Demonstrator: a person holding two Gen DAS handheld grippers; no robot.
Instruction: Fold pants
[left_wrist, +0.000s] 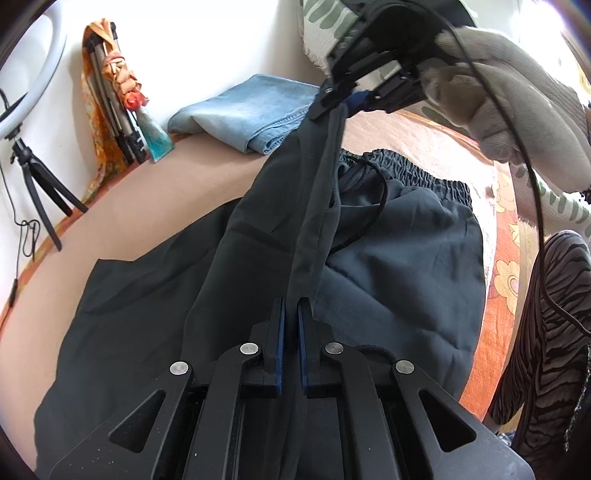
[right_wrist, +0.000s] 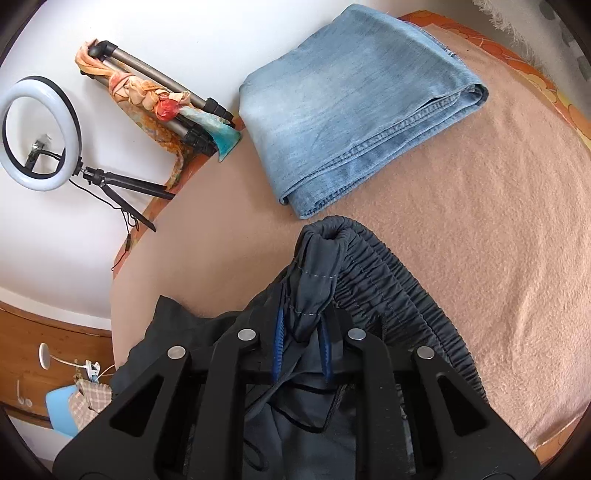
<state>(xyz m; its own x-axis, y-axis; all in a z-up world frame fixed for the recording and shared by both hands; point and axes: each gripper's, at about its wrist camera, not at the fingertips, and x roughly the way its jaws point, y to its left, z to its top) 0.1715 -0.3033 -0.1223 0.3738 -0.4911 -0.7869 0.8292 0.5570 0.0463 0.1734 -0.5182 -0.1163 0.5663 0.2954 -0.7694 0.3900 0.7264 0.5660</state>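
Note:
Dark grey pants (left_wrist: 406, 258) with an elastic waistband and a black drawstring lie on a pink blanket (left_wrist: 166, 192). A taut edge of the pants runs from my left gripper (left_wrist: 291, 304), which is shut on it, up to my right gripper (left_wrist: 334, 101), held by a gloved hand (left_wrist: 498, 92). In the right wrist view my right gripper (right_wrist: 301, 321) is shut on a bunched fold of the pants (right_wrist: 317, 273), lifted beside the gathered waistband (right_wrist: 388, 273). The rest of the garment is hidden under the gripper body.
Folded light blue jeans (right_wrist: 351, 110) lie at the far side of the blanket (right_wrist: 480, 221). A ring light on a small tripod (right_wrist: 40, 133) and a folded tripod with a scarf (right_wrist: 155, 96) stand by the white wall. A person's striped trouser leg (left_wrist: 546, 332) is at the right.

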